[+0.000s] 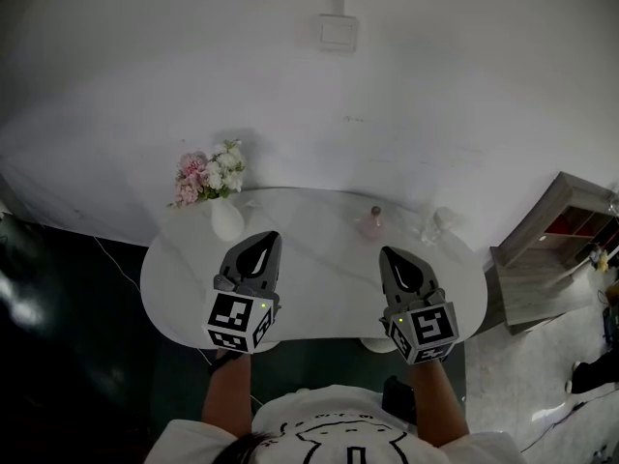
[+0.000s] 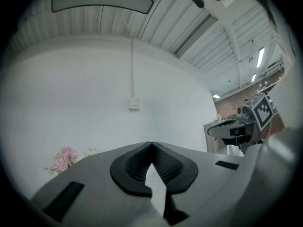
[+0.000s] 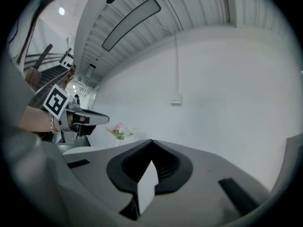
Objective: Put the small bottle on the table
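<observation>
A small pinkish bottle [image 1: 374,222] with a brown cap stands upright near the far edge of the white oval table [image 1: 319,303]. My right gripper [image 1: 389,252] hovers just in front of it, jaws together and empty. My left gripper [image 1: 266,237] is over the table's left half, well apart from the bottle, also shut on nothing. In the left gripper view the jaws [image 2: 151,144] meet at a point with only wall behind them. The right gripper view shows its jaws [image 3: 151,141] closed the same way; the bottle is hidden in both gripper views.
A white vase [image 1: 225,218] with pink and white flowers [image 1: 208,174] stands at the table's back left, close to the left gripper. A clear glass object [image 1: 437,225] sits at the back right. A wooden shelf [image 1: 556,240] stands right of the table, and a wall rises behind.
</observation>
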The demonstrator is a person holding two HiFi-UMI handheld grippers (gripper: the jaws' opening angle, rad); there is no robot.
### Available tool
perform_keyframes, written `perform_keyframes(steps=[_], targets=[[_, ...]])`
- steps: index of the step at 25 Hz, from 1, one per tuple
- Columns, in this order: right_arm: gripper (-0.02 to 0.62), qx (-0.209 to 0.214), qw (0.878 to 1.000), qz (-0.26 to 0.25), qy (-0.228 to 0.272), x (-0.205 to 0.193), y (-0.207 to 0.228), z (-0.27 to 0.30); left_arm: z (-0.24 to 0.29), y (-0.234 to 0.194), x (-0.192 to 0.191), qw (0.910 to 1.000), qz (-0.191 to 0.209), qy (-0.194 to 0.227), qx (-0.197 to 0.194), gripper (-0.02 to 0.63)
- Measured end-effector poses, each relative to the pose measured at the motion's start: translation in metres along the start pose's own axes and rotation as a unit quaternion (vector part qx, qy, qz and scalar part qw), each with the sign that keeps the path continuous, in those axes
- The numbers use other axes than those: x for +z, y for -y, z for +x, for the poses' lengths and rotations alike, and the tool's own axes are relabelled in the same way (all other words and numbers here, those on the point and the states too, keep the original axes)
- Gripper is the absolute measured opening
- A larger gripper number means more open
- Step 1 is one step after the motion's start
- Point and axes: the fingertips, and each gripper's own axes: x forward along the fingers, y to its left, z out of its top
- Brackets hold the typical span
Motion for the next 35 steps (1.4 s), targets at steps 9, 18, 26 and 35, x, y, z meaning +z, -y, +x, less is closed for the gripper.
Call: perform_keyframes(steps=[9, 18, 26, 35], targets=[[0.000, -0.019, 0.999, -0.019, 0.019, 0.025, 0.013, -0.010, -0.028, -0.027, 0.023, 0.9989, 0.008, 0.021, 0.042, 0.005], [-0.001, -0.052, 0.997, -0.049, 0.039, 0.057, 0.036, -0.029, -0.043, -0.044, 0.049, 0.9969, 0.021, 0.052, 0.056, 0.005], [-0.002, -0.058, 0.997, -0.035, 0.036, 0.052, 0.039, -0.030, -0.044, -0.052, 0.053, 0.9961, 0.037, 0.049, 0.064, 0.005], [-0.002, -0.066, 0.997, -0.036, 0.029, 0.050, 0.036, -0.033, -0.043, -0.055, 0.052, 0.9963, 0.035, 0.051, 0.060, 0.005]])
